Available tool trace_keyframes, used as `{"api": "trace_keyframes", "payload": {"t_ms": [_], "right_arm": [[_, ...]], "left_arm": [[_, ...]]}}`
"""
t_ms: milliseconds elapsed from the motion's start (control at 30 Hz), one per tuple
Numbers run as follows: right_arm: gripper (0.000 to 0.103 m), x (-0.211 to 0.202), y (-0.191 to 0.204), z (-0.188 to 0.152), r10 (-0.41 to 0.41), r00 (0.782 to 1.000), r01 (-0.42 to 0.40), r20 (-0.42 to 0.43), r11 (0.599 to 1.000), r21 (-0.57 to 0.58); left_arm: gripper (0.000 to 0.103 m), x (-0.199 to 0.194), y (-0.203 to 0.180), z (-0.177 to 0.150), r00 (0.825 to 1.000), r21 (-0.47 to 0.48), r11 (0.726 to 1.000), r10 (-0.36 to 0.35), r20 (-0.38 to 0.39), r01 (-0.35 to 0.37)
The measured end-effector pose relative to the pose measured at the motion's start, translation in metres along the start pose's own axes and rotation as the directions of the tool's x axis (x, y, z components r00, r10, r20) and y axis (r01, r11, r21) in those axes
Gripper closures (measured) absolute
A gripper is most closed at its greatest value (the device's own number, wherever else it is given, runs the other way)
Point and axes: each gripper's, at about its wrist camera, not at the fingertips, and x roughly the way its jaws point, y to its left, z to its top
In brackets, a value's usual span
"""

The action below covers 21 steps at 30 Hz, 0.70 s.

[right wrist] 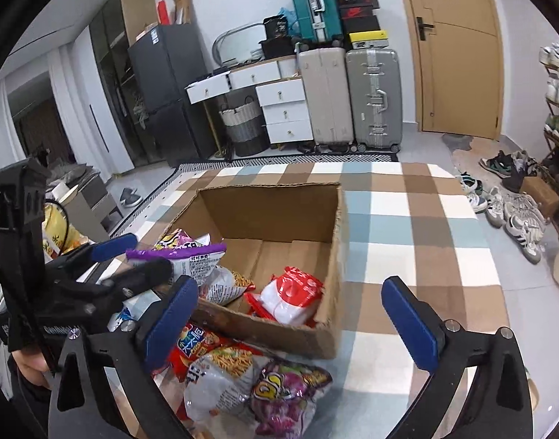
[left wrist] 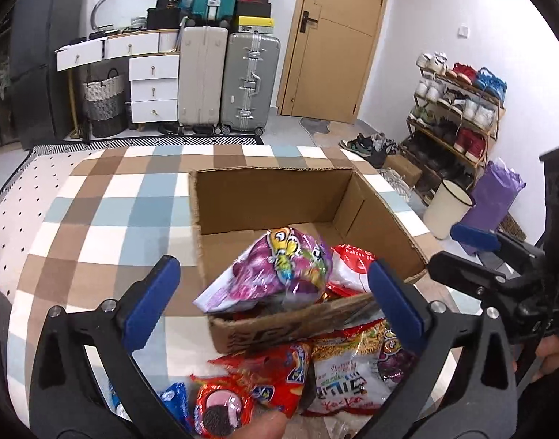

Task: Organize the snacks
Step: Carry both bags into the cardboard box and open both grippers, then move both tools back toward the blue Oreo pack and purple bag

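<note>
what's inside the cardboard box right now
In the box: a purple snack bag at the near wall, a noodle-snack bag, and a red-and-white bag. The far half is bare. Anything under these bags is hidden.

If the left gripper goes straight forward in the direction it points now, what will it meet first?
Most likely the purple snack bag lying over the cardboard box's near wall, between the open left gripper fingers. Depth is hard to judge.

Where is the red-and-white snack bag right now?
In the right wrist view, the red-and-white snack bag lies inside the cardboard box, on its floor by the near wall, right of the noodle-print bag.
</note>
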Motion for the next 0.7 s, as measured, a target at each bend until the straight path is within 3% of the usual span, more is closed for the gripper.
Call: {"api": "trace_keyframes", "payload": {"t_ms": [500, 700], "right_arm": [[0.0, -0.023, -0.002, -0.029, -0.017, 0.999, 0.018, -0.033, 0.999, 0.043], [0.0, -0.02, -0.003, -0.04, -0.01, 0.999, 0.012, -0.046, 0.999, 0.052]], "left_arm": [[0.001, -0.063, 0.023, -0.032, 0.997, -0.013, 0.997, 0.071, -0.007, -0.071], [0.001, -0.064, 0.036, -0.046, 0.995, -0.042, 0.995, 0.094, -0.031, -0.095]]}}
